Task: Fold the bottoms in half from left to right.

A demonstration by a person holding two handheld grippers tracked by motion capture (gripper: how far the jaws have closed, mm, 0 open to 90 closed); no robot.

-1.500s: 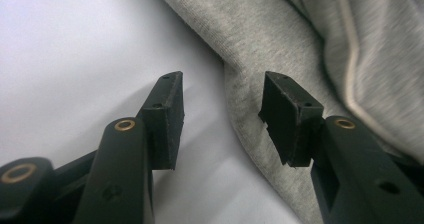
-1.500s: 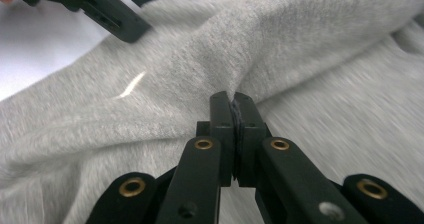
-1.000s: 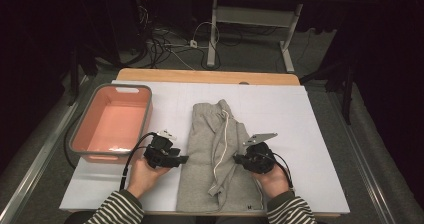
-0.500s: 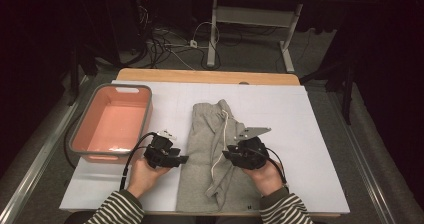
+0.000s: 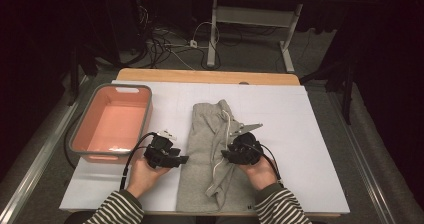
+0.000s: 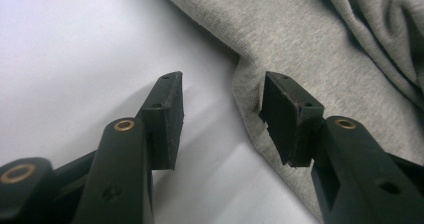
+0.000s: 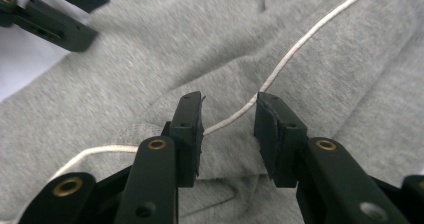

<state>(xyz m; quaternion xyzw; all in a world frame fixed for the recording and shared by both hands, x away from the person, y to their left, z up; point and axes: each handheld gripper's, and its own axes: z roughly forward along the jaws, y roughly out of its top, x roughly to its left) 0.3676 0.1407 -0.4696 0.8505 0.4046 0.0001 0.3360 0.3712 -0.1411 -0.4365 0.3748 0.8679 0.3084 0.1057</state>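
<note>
A grey garment (image 5: 200,134) with a white drawstring (image 5: 226,129) lies folded lengthwise in the middle of the white table cover (image 5: 300,134). My left gripper (image 5: 180,159) rests at the garment's left edge with its jaws open. In the left gripper view (image 6: 220,84) the hem (image 6: 250,109) runs just beside the right pad (image 6: 285,114), untouched. My right gripper (image 5: 228,155) sits on the garment's right half. Its jaws (image 7: 230,101) have just been opening; the drawstring (image 7: 300,44) and a fabric fold pass between the pads without being pressed.
A pink tub (image 5: 146,114) with a grey rim stands on the table's left side, near my left hand. The wooden table edge (image 5: 200,76) runs along the back. Beyond it are desk legs (image 5: 214,34) and floor cables (image 5: 165,46). White cover shows right of the garment.
My right hand has shifted left, farther onto the garment, and the fabric by it now lies looser. The left hand has kept still.
</note>
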